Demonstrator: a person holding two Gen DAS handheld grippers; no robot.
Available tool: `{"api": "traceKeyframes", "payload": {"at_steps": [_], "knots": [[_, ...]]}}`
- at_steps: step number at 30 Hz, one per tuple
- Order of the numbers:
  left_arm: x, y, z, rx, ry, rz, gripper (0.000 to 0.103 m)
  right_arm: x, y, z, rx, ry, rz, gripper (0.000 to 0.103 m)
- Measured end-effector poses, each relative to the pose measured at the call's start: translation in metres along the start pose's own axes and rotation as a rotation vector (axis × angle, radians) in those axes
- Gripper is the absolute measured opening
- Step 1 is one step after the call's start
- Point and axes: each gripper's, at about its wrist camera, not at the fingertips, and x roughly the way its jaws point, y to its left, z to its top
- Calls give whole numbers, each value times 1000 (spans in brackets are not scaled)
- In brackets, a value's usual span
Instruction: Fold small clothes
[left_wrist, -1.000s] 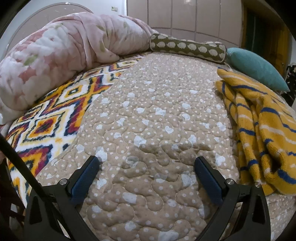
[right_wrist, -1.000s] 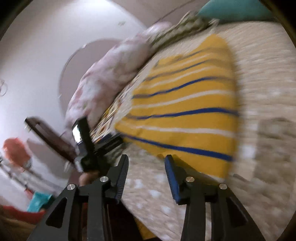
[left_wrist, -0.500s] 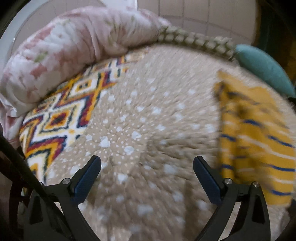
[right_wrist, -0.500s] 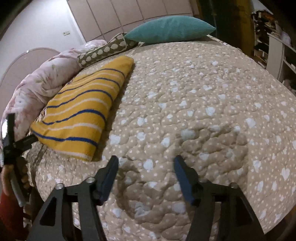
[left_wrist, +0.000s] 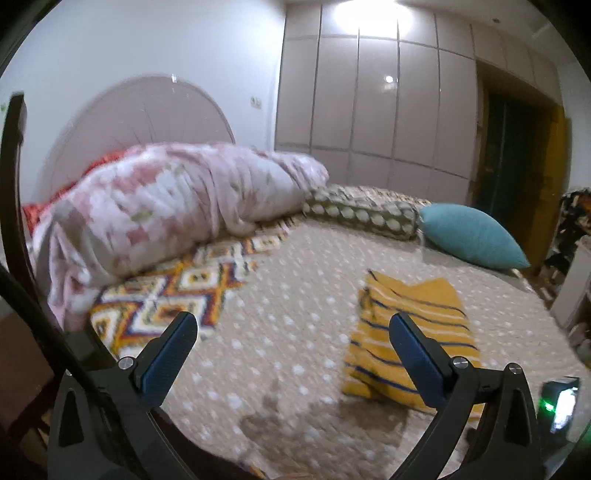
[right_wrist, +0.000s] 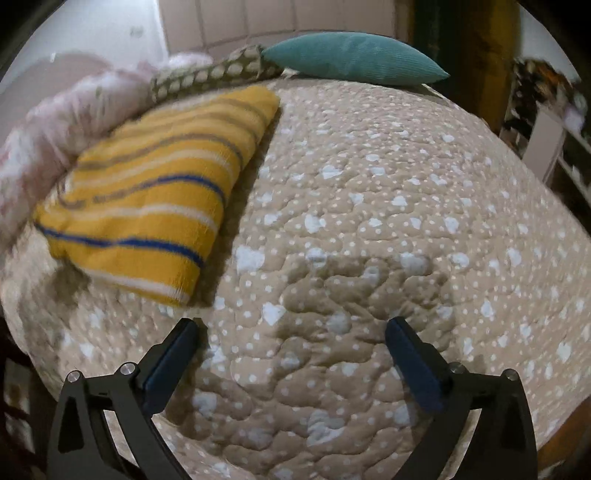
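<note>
A yellow top (right_wrist: 147, 192) with blue and white stripes lies folded on the bed (right_wrist: 369, 221). It rests flat on the tan quilt with white dots and hearts. No claw touches it.

The right claw (right_wrist: 291, 354) points down at the quilt. Its jaws have just been opening and now stand wide apart. Nothing is between them, only bare quilt. The top lies up and to the left of this claw, near it but apart.

The left claw (left_wrist: 291, 350) is also wide, with nothing in it. It hangs above the bed and looks across the room. In its view the top (left_wrist: 410, 332) lies on the quilt behind the claw's right finger (left_wrist: 417, 362), which covers part of it. I cannot tell how far the finger is from the cloth.

At the far side of the bed lies a teal pillow (right_wrist: 354, 59). Next to it, touching or almost touching, is a long brown roll pillow (left_wrist: 362, 212) with pale spots. A big pink puffy blanket (left_wrist: 177, 206) is heaped by the round headboard (left_wrist: 140, 114). Under the heap is a sheet (left_wrist: 173, 291) with bright diamond shapes, beside the tan quilt. Tall pale closet doors (left_wrist: 376, 110) stand behind the bed.
</note>
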Motion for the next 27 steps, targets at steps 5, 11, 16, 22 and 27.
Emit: {"api": "traceKeyframes", "payload": {"at_steps": [5, 11, 16, 22, 27], "knots": [[2, -15, -21, 33, 85, 17, 103, -4, -1, -2, 23, 29, -9, 102], [6, -31, -43, 111, 158, -8, 103, -17, 9, -23, 14, -25, -56, 102], [10, -38, -54, 138, 203, -30, 103, -22, 9, -27, 10, -24, -57, 102], [21, -48, -69, 189, 279, -65, 103, -21, 13, -33, -3, -51, -67, 102], [28, -55, -83, 222, 322, -82, 103, -23, 14, -38, -8, -79, -68, 102]]}}
